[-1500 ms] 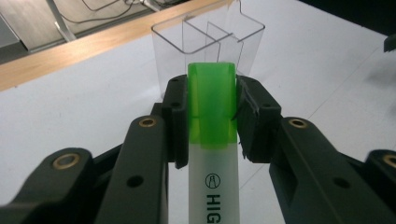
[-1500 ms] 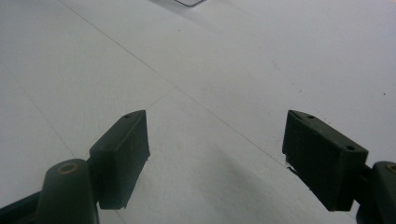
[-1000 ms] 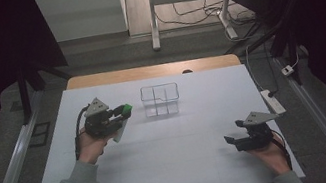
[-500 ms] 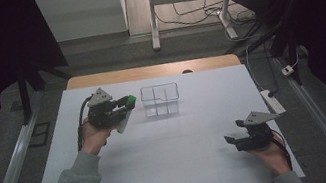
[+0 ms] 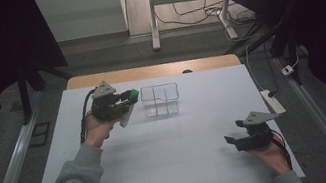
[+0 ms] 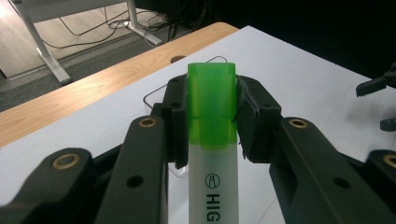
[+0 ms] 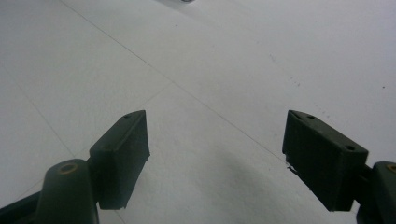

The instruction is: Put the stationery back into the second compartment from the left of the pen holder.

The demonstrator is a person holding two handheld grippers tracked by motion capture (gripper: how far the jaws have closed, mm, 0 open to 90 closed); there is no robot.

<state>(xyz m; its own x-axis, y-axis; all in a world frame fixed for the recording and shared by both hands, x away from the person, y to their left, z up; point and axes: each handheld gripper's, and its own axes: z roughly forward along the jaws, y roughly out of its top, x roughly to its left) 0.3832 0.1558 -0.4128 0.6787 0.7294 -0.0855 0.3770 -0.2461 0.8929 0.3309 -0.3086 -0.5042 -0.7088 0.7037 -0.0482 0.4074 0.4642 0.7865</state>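
Nearest the person, at the right: right hand-held gripper (image 5: 245,139) rests low over the white counter (image 5: 173,160), jaws spread wide with nothing but bare surface between them in the right gripper view. Idle.

Farther up, at the left: left hand-held gripper (image 5: 124,101) is held above the counter, clenched on a highlighter (image 6: 212,140). In the left gripper view the pads (image 6: 175,121) press on both sides of the green cap, just above its seam with the white barrel; the barrel runs back toward the camera, cap end leading. In the high view the green cap points toward the clear divided tray (image 5: 160,100), just beside its near left corner.

Beyond that: the tray stands toward the counter's far middle, compartments apparently empty. Past it, a wooden edge strip (image 5: 152,70), then floor and desk legs.

Step in hand (judgement): carrying the highlighter to the tray. The next move calls for bringing the cap over one compartment, lowering, then releasing. The grip sits on the cap alone, so the barrel could pull loose.
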